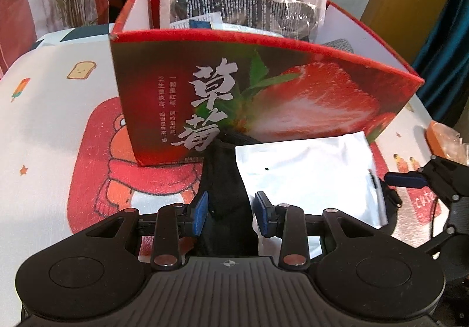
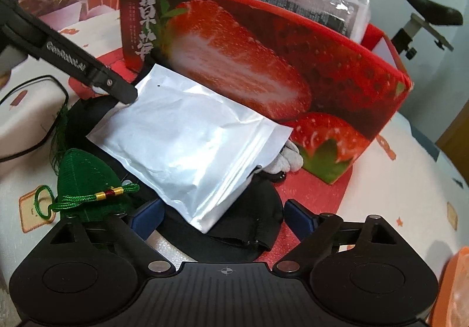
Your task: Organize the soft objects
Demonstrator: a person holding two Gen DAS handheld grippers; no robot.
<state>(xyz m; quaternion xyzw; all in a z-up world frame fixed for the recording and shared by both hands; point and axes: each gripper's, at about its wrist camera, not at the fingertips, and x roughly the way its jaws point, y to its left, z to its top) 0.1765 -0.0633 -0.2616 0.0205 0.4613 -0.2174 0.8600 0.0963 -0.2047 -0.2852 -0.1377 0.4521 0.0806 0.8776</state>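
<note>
Black cloth [image 1: 225, 180], long axis twd box [image 1: 263, 86]

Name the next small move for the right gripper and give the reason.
Probably ease the right gripper forward and close on the silver pouch. Its jaws stand open with the pouch's near corner between them, not pressed. The pouch lies on a black cloth before the strawberry box, which already holds a clear packet.

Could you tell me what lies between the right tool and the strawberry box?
A silver pouch on black fabric, seen in the right wrist view.
</note>
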